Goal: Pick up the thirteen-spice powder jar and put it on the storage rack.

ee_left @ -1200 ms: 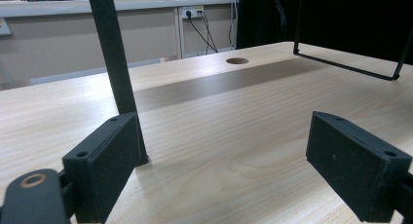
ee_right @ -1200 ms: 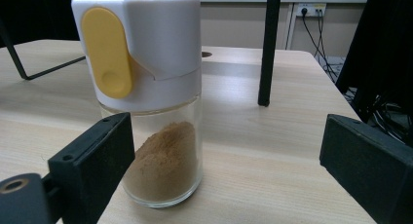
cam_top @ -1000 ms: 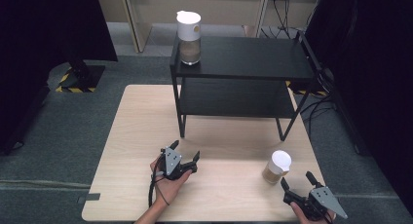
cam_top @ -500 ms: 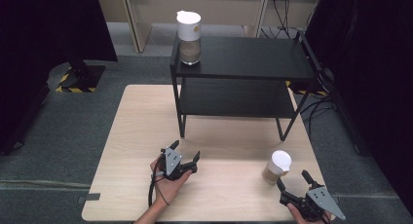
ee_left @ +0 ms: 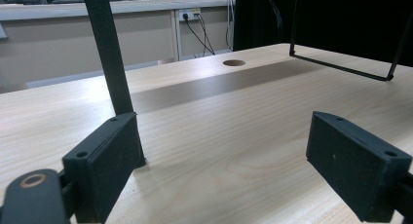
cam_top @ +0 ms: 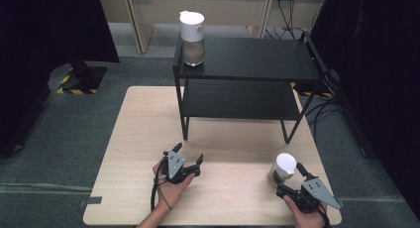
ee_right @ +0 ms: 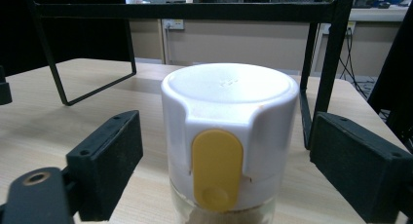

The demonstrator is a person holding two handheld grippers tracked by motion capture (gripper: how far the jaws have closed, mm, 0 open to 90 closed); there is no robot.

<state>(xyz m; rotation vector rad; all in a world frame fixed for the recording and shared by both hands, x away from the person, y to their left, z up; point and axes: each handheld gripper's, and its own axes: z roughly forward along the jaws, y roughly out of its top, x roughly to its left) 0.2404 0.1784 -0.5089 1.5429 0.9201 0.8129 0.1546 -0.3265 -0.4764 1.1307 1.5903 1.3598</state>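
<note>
A glass jar (cam_top: pixel 282 168) with a white lid and a yellow tab (ee_right: pixel 217 168) stands on the wooden table near the front right. My right gripper (cam_top: pixel 289 178) reaches it from the front right, and the jar sits between its jaws (ee_right: pixel 224 151). The jaws have just been closing, and a gap remains on each side of the lid. My left gripper (cam_top: pixel 189 153) rests in a hand at the front centre. It is open, with bare table between its pads (ee_left: pixel 219 151).
A black two-level metal rack (cam_top: pixel 247 59) stands at the back of the table (cam_top: pixel 143 119). A second white-lidded jar (cam_top: pixel 192 38) sits on the rack's top left corner. One rack leg (ee_left: pixel 109 53) rises just beyond the left gripper's left jaw.
My right gripper has moved forward and left up to the jar, and its jaws have narrowed around it. The left gripper has stayed in place.
</note>
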